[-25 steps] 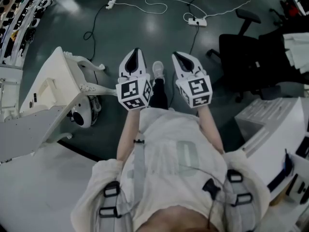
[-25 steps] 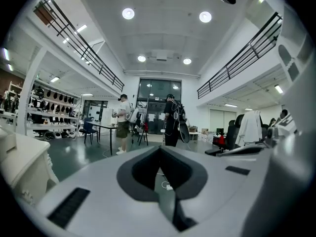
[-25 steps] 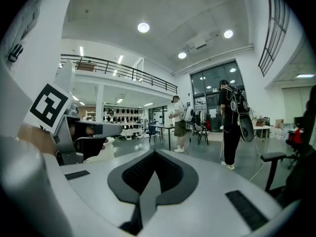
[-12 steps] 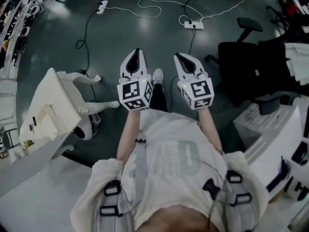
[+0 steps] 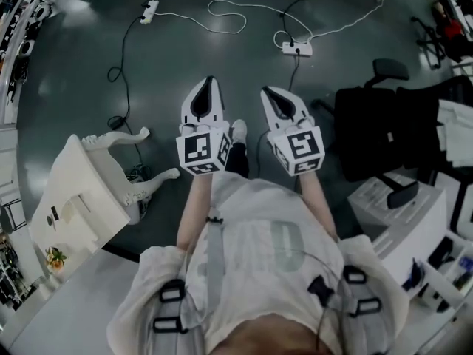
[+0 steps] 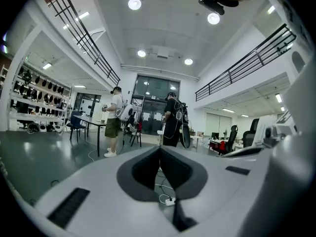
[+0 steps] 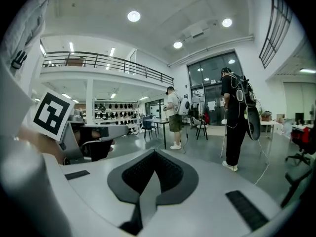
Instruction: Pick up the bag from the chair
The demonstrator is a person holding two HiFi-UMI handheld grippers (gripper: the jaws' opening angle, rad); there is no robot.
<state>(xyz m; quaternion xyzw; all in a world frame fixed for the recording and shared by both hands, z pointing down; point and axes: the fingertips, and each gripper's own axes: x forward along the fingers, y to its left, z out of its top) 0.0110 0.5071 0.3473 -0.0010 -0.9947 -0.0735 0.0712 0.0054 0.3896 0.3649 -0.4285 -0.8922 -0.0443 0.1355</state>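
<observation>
Both grippers are held out side by side in front of the person's chest, above the dark floor. My left gripper (image 5: 208, 80) is shut with nothing in it; its jaws meet in a closed seam in the left gripper view (image 6: 159, 147). My right gripper (image 5: 264, 90) is shut and empty too, its seam closed in the right gripper view (image 7: 154, 152). A black office chair (image 5: 366, 128) stands to the right of the right gripper, some way off. I cannot make out a bag on it or anywhere else.
A white table (image 5: 77, 198) with curved legs stands at the left. White desks (image 5: 403, 224) fill the lower right. Power strips (image 5: 294, 48) and cables lie on the floor ahead. Two people with backpacks (image 6: 173, 120) stand farther down the hall near a table (image 7: 160, 123).
The floor, white table and black chair have slid down the head view as the person walks forward. Both grippers keep their place in front of the body and stay shut.
</observation>
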